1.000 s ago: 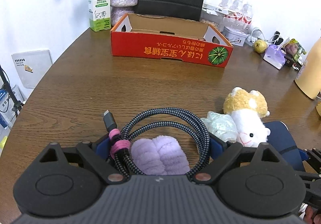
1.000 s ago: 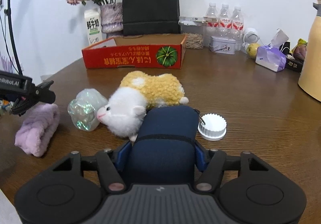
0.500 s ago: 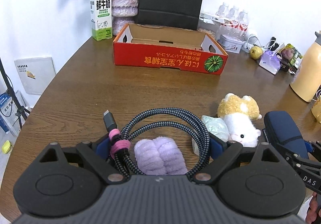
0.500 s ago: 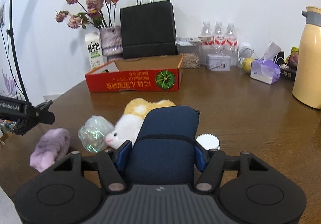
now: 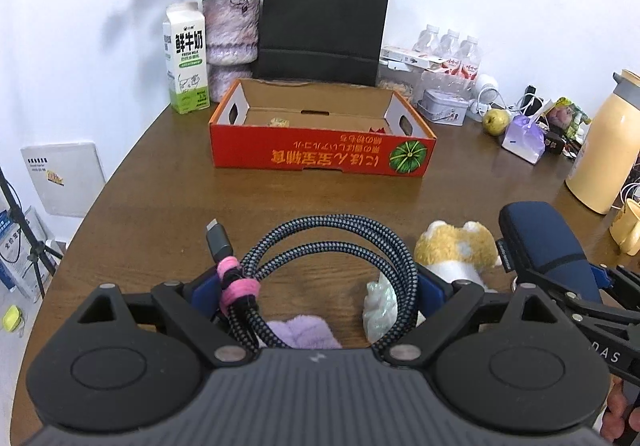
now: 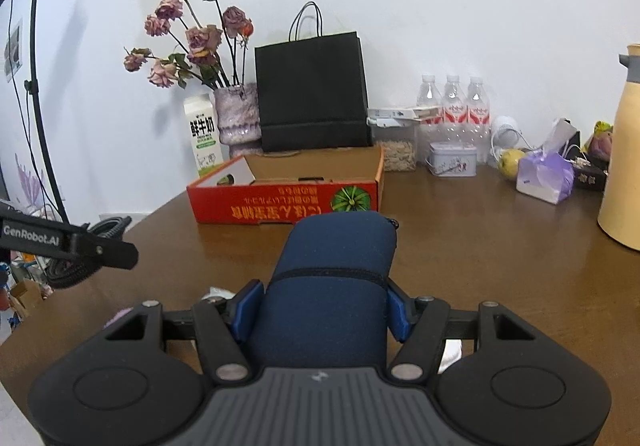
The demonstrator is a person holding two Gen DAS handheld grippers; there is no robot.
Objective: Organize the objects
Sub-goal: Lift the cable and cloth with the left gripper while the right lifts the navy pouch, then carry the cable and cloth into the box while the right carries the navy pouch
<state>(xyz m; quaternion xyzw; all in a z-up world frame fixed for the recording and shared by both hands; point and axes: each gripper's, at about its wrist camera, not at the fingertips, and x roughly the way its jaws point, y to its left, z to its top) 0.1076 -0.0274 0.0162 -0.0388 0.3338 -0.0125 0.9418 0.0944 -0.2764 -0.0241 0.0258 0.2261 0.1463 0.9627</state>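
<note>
Braided cable point(image 5: 332, 246): coiled, bound by a pink tie point(image 5: 236, 286); the left gripper point(image 5: 316, 286) has its jaws closed against both sides of the coil, which it holds above the table point(image 5: 160, 206).
Cable handling: light and springy, I'd judge (the loops may sag); the bound section by the tie looks the firmest place to hold, and the loose plug point(image 5: 218, 242) sticking up on the left could snag.
Navy pouch point(image 6: 332, 278): clamped between the blue pads point(image 6: 246, 310) of the right gripper point(image 6: 324, 310), lifted off the wood.
Pouch handling: soft fabric shell, probably padded and compressible; a grip across the middle, as now, seems sound.
Under the jaws: purple fluffy cloth point(image 5: 300, 332), crinkled clear wrapper point(image 5: 378, 306) and plush toy point(image 5: 456, 250) lying on the near table.
Farther off: red cardboard box point(image 5: 320, 154), open-topped, at the far middle, the likely destination; a few small things inside.
Beyond: milk carton point(image 5: 186, 58), vase point(image 5: 230, 42), black paper bag point(image 5: 320, 22).
</note>
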